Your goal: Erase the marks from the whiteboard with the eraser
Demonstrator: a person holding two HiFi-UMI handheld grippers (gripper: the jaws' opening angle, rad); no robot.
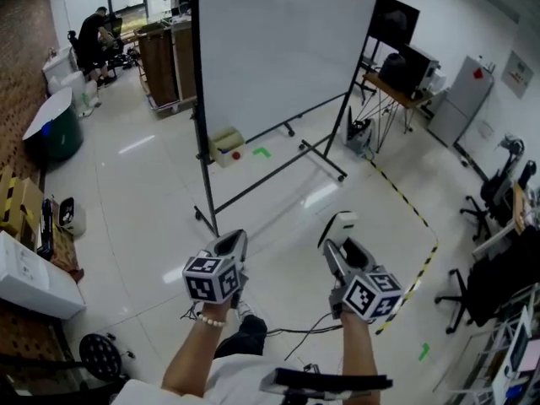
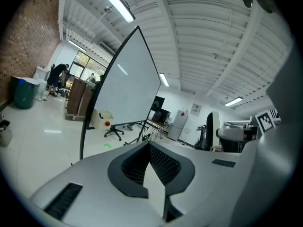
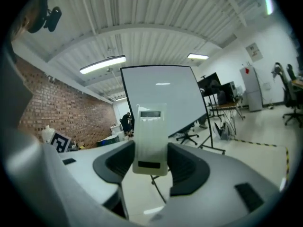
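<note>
Gripping eraser (image 3: 150, 138) btwn right gripper (image 3: 151, 167) jaws; left gripper (image 2: 150, 167) jaws shut, empty.

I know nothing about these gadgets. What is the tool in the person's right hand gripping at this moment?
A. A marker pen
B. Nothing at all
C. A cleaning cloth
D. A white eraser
D: the right gripper view shows the right tool with its jaws closed on a white eraser, and the whiteboard stands farther off across the floor.

White floor (image 1: 152, 201) carries wheeled whiteboard (image 1: 278, 49)
</note>
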